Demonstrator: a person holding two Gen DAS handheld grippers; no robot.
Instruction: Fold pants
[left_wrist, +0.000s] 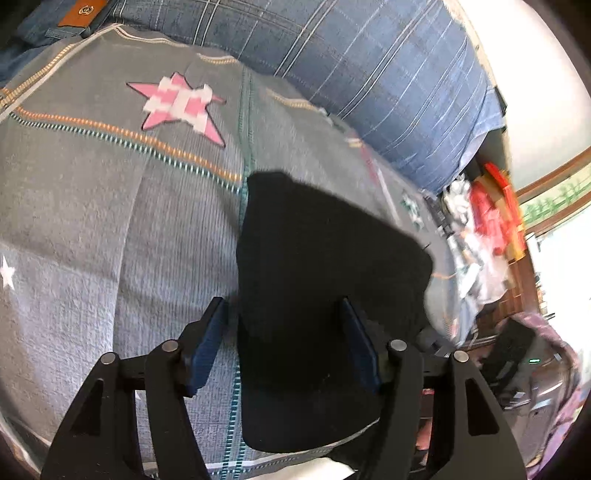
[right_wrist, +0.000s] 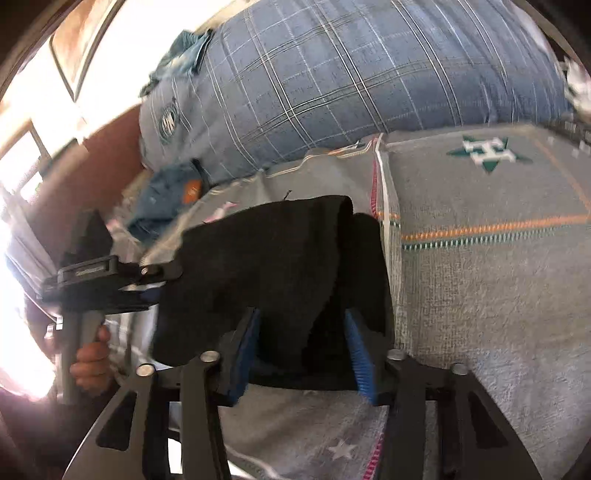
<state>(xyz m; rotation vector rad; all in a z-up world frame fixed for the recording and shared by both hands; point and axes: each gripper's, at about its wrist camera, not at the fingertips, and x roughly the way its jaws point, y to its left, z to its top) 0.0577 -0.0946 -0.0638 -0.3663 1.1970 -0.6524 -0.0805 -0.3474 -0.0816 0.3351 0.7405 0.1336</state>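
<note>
Black pants (left_wrist: 325, 280) near blanket edge (left_wrist: 280, 466)

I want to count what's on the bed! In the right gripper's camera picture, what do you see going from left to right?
A hand holding the left gripper → black pants → green star on the grey bedspread.
</note>
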